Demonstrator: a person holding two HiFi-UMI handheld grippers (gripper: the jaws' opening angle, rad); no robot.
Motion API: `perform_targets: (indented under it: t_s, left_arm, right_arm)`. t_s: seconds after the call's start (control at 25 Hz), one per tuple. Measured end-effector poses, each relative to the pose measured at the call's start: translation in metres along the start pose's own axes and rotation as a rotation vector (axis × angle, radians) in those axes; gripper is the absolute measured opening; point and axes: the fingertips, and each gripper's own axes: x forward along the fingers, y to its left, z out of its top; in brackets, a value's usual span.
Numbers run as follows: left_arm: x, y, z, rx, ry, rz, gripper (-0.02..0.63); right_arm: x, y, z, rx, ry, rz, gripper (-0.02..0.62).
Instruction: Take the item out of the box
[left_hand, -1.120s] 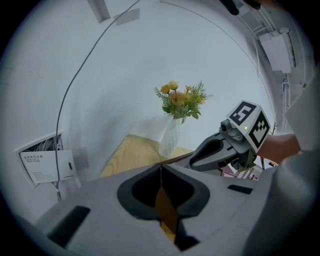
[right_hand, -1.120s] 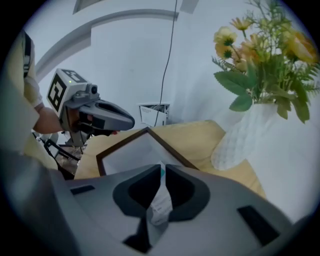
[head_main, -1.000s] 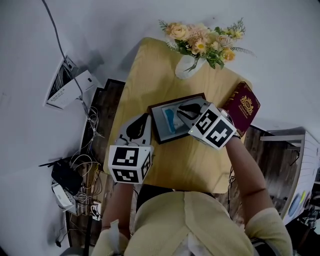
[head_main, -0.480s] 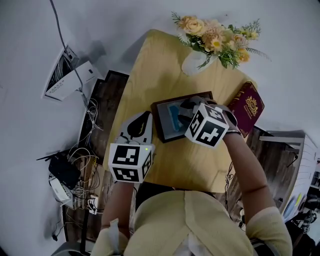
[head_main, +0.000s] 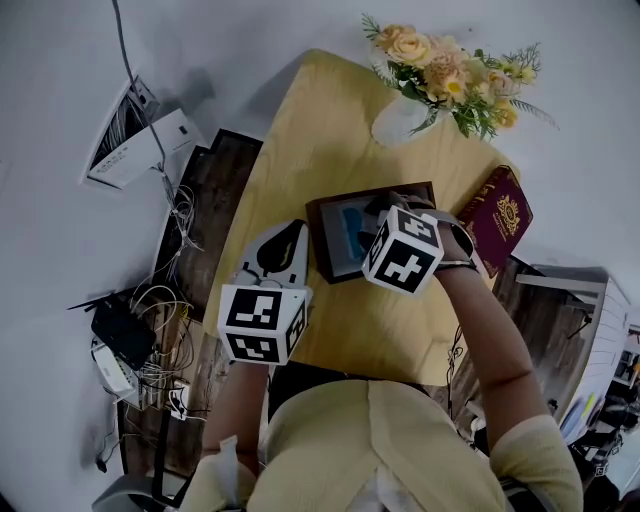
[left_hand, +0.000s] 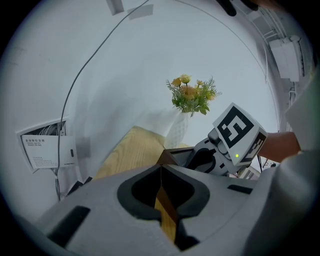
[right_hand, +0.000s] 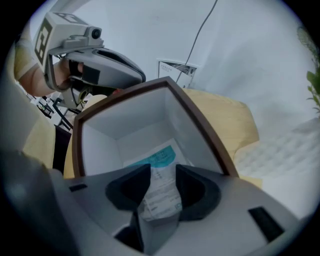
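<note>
Grey right tongs (right_hand: 162, 175) point steeply down into the open square box with a dark brown rim and white walls (right_hand: 197, 122). Their jaws have just been opening and now stand released, wide apart. Between them shows the flat white packet with a teal band and small print (right_hand: 159, 167), lying on the bottom of the box. The pads do not press on it; whether the tips touch it cannot be told. From the head view the right tongs (head_main: 380, 213) hang over the right half of the box (head_main: 318, 240), with the packet (head_main: 350, 232) partly visible beside them.

The grey left tongs (left_hand: 161, 169) are clenched, jaws meeting in a thin seam with nothing between them. They sit low at the box's left side (head_main: 285, 238), tip just short of its corner.

The box rests near the middle of the pale wooden counter (head_main: 330, 120). At the far edge stands a white vase (head_main: 400, 118) of yellow and peach flowers (head_main: 445, 72). A maroon booklet with a gold emblem (head_main: 505, 213) lies at the right edge, near the box. Left of the counter, tangled cables (head_main: 165, 300) and white cartons (head_main: 135, 148) lie on the floor (head_main: 60, 250).
</note>
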Motion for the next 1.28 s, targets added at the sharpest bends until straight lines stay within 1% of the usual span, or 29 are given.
perform_targets:
  t_s: [0.4,0.64,0.92,1.0,1.08,1.28]
  left_arm:
    - [-0.001,0.007,-0.004,-0.020,-0.003,0.015,0.023]
    - [0.000,0.005,-0.004,-0.021,-0.002,0.011,0.023]
    - [-0.001,0.008,-0.004,-0.013,-0.001,0.016,0.023]
    - [-0.002,0.009,-0.003,-0.011,-0.001,0.020,0.023]
    - [-0.003,0.009,-0.003,-0.008,-0.001,0.021,0.023]
    - [-0.005,0.006,0.000,0.016,-0.003,0.023,0.023]
  right_arm:
    - [0.010,0.004,-0.003,-0.035,0.058,0.014,0.155]
    - [0.010,0.005,-0.002,-0.049,0.066,0.018,0.146]
    - [0.007,0.005,0.000,-0.031,0.020,0.031,0.115]
    - [0.006,0.006,0.001,-0.040,0.014,0.029,0.103]
    - [0.006,0.007,0.001,-0.053,0.010,0.024,0.087]
    - [0.001,0.008,0.007,-0.039,-0.034,-0.001,0.054]
